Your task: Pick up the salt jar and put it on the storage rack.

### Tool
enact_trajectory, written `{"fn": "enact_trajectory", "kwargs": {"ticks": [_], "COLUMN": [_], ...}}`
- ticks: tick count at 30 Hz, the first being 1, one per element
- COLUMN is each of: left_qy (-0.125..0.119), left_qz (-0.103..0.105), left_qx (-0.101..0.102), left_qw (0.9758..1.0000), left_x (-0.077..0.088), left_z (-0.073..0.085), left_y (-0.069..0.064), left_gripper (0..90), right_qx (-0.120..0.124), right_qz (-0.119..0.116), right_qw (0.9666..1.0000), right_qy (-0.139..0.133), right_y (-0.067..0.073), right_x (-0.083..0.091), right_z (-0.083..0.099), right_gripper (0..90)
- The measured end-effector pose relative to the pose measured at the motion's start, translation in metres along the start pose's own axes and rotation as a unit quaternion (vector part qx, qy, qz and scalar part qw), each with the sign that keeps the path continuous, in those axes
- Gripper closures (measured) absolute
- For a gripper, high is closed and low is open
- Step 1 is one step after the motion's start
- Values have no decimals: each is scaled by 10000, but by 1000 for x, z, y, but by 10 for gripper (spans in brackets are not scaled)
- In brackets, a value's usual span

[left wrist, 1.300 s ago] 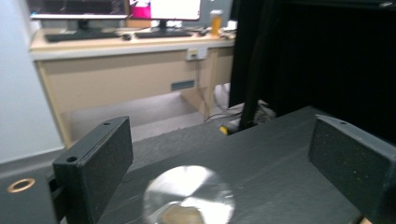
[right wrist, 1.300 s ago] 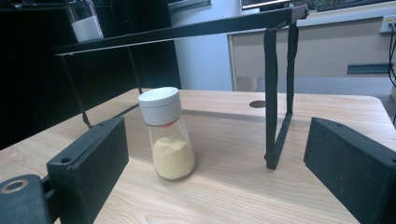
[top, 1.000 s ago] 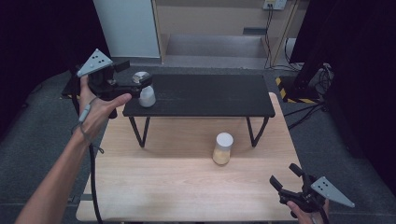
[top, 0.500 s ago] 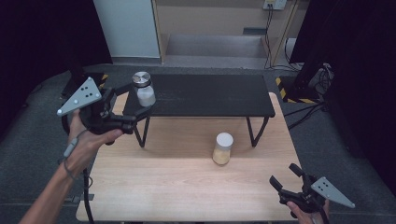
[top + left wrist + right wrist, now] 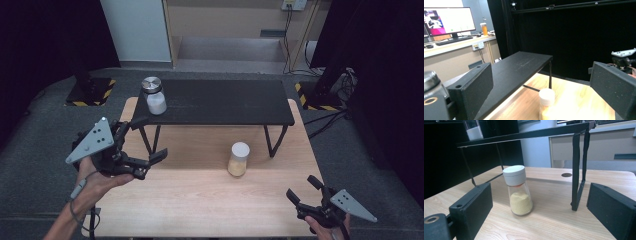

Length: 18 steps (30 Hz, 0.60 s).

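While the left gripper (image 5: 150,140) hung off the wooden table's (image 5: 200,210) left edge, jaws just opened further and empty, the silver-lidded jar (image 5: 154,96) stood at the black shelf's (image 5: 225,102) left end; the right gripper (image 5: 306,191), jaws apart and empty, sat at the near right corner, facing the white-capped shaker (image 5: 238,159) mid-table.

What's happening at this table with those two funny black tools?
A person holds a two-jaw gripper in each hand. The left gripper, open and empty, has come down and away from the silver-capped jar of white powder, which it left standing on the black shelf. The right gripper waits open near the table's corner. A white-capped jar of yellow powder stands untouched on the wooden table.
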<state>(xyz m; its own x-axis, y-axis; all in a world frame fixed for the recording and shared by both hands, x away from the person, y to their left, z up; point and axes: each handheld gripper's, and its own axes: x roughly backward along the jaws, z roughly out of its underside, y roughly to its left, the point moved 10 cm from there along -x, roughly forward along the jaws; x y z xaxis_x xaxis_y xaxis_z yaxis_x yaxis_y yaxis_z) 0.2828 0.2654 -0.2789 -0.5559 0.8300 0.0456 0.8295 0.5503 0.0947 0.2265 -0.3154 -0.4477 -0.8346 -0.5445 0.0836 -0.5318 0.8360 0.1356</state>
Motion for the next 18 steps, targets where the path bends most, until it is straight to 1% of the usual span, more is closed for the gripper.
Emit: {"fn": "enact_trajectory", "kwargs": {"ticks": [1, 2, 3, 4, 6, 7, 9, 10, 11, 12, 13, 14, 15, 16, 18], "left_qy": [5, -41, -88, -40, 73, 89, 153, 151, 160, 170, 154, 165, 227, 260, 276], "left_qz": [18, 59, 119, 105, 42, 41, -37, -43, -73, -111, -104, -111, -166, -183, -215], "left_qx": [13, 97, 235, 240, 141, 215, 187, 218, 235, 209, 230, 231, 162, 157, 116], "left_qw": [10000, 9999, 9996, 9996, 9999, 9997, 9997, 9996, 9996, 9996, 9996, 9995, 9995, 9994, 9993], "left_x": [0, 0, -1, -1, -3, -4, -6, -7, -8, -9, -10, -11, -12, -13, -15], "left_z": [6, 12, 19, 27, 38, 46, 59, 65, 73, 79, 86, 90, 97, 100, 109], "left_y": [0, 0, -1, -2, -4, -5, -8, -9, -11, -13, -14, -15, -16, -17, -20], "left_gripper": [38, 38, 38, 38, 38, 38, 38, 38, 38, 38, 38, 38, 38, 37, 39], "right_qx": [8, 8, 8, 9, 12, 11, 16, 17, 16, 11, 12, 12, 13, 17, 19], "right_qz": [-5, -5, -5, -6, -8, -7, -6, -3, -1, 2, 2, 4, 1, -2, 0], "right_qw": [10000, 10000, 10000, 10000, 10000, 10000, 10000, 10000, 10000, 10000, 10000, 10000, 10000, 10000, 10000], "right_qy": [2, 2, 5, 9, 19, 20, 22, 21, 21, 27, 29, 31, 32, 37, 38], "right_y": [0, 0, 0, 0, 0, 1, 1, 1, 1, 1, 1, 1, 1, 1, 1], "right_x": [0, 0, 0, 0, -1, -1, -1, -1, -1, -1, -1, -1, -1, -1, -1], "right_z": [0, 0, 0, 0, 1, 1, 1, 1, 1, 1, 1, 1, 1, 1, 1], "right_gripper": [65, 65, 65, 65, 65, 65, 65, 65, 65, 66, 65, 66, 66, 66, 66]}}
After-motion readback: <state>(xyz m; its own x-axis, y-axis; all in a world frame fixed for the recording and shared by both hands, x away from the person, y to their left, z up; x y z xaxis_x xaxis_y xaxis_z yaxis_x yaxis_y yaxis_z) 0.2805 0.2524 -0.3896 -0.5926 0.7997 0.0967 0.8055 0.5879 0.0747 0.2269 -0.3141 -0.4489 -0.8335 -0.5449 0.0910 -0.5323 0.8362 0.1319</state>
